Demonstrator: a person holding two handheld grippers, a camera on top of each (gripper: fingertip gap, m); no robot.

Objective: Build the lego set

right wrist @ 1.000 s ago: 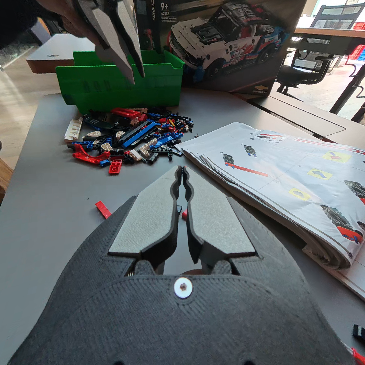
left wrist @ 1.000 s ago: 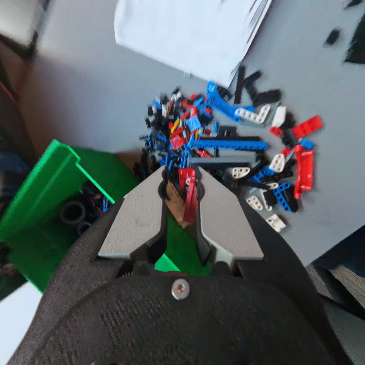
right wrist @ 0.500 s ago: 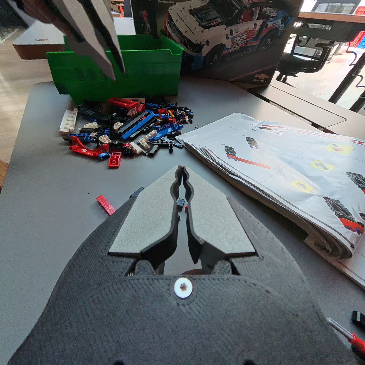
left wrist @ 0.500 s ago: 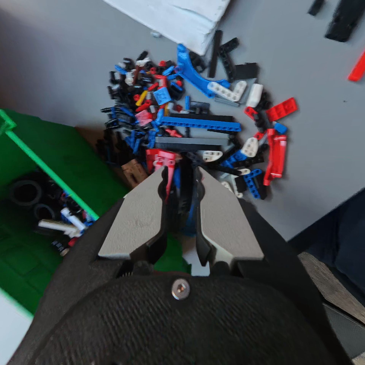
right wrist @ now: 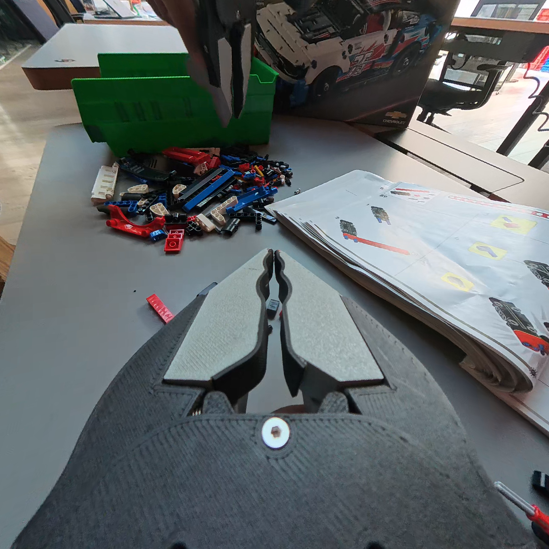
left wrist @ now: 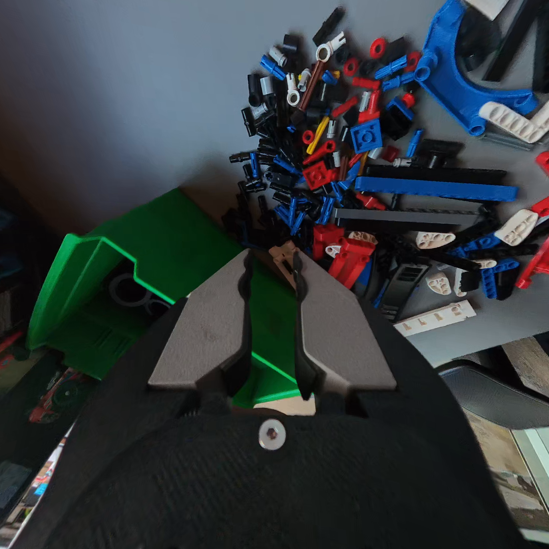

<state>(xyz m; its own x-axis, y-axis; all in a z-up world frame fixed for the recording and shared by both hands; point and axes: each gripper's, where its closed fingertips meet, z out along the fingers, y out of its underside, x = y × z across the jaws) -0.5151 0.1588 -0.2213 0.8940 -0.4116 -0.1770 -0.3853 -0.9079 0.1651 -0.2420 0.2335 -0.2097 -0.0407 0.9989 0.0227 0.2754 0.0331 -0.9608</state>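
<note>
Pretty bright room, daylight pouring in through big windows (right wrist: 505, 7) at the back right. Grey table (right wrist: 59, 267) up front, another pale table (right wrist: 98, 44) behind it, wood-look floor (right wrist: 17, 104) on the left, and a black office chair (right wrist: 457, 89) by a wooden-edged desk (right wrist: 499, 25).

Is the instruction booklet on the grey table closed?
No: the instruction booklet lies open on the grey table, its printed building-step pictures facing up beside the pile of bricks.
</note>
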